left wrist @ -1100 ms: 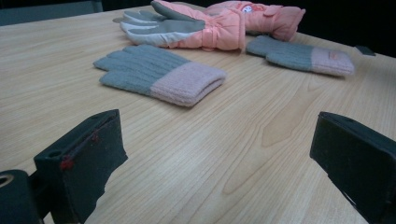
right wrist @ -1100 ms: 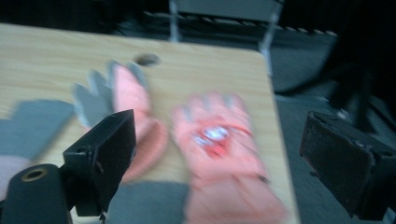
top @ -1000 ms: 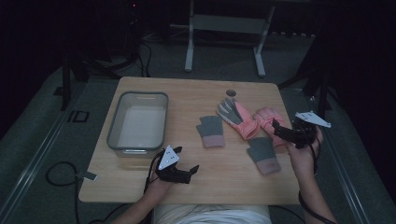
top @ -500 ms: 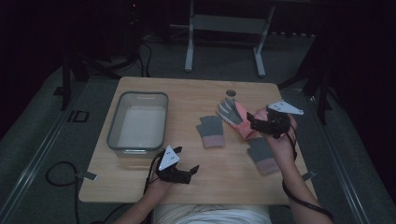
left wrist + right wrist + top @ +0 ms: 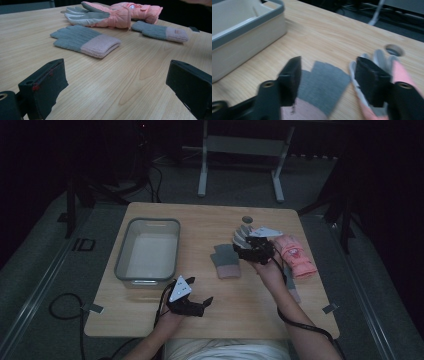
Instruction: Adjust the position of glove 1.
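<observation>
Now: both tools agape, empty | left tool [image 5: 201,303] near table [image 5: 150,320] edge | right tool [image 5: 244,249] above gloves [image 5: 226,261]

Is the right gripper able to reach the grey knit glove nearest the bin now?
Probably yes. The right gripper hovers with open jaws beside that grey knit glove, and nothing lies between them.

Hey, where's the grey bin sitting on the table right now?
In the high view the grey bin sits on the left half of the table, left of the grey knit glove and beyond the left gripper.
</observation>
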`<state>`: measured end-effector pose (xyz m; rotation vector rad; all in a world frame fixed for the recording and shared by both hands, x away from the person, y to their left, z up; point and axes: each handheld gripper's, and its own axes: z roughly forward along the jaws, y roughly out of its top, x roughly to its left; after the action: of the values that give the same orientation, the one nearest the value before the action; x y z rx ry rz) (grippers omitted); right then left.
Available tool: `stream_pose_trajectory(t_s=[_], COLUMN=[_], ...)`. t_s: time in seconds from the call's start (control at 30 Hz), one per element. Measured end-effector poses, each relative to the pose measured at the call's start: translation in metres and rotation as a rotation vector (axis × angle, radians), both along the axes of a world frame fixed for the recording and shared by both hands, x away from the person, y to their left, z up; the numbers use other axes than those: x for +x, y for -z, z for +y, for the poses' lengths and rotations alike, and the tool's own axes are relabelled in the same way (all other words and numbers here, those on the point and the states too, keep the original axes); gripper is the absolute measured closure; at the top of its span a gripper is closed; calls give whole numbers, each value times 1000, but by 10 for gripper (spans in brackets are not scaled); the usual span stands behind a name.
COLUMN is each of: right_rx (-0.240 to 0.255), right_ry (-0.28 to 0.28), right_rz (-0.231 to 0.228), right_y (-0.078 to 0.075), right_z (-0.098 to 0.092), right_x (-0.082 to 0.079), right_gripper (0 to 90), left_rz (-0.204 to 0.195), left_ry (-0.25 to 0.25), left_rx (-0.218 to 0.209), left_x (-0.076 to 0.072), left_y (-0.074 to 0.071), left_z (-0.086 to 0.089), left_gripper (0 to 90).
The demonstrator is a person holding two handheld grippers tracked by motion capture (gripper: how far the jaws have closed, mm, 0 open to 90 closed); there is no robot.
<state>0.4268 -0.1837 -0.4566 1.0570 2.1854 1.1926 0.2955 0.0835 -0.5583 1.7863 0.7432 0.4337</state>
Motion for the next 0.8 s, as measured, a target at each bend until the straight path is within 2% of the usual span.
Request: stream_pose_trajectory(t_s=[0.13, 0.17, 0.23, 0.3, 0.37, 0.57, 0.7, 0.8], right_rx=[-19, -41, -57, -65, -85, -98, -115, -102], right_ry=[-48, -58, -92, -113, -115, -112, -95, -95], right_rz=[22, 24, 69, 95, 116, 156, 166, 184], right_y=[14, 20, 31, 40, 48, 66, 75, 80], right_z=[12, 15, 18, 19, 21, 23, 23, 23], right_x=[10, 13, 21, 26, 30, 41, 47, 51], right_gripper=[480, 507, 524, 543, 552, 564, 569, 574], left_rz=[-8, -10, -10, -8, -6, -8, -9, -7], left_ry=[0, 5, 7, 6, 6, 6, 6, 6], left_rx=[8, 13, 17, 12, 11, 14, 13, 10], left_x=[-1, -1, -2, -1, -1, -1, -1, -1], left_y=[0, 0, 0, 0, 0, 0, 0, 0], left_z=[-1, -1, -2, -2, -1, -2, -2, -1], left_gripper=[25, 25, 25, 25, 25, 25, 25, 25])
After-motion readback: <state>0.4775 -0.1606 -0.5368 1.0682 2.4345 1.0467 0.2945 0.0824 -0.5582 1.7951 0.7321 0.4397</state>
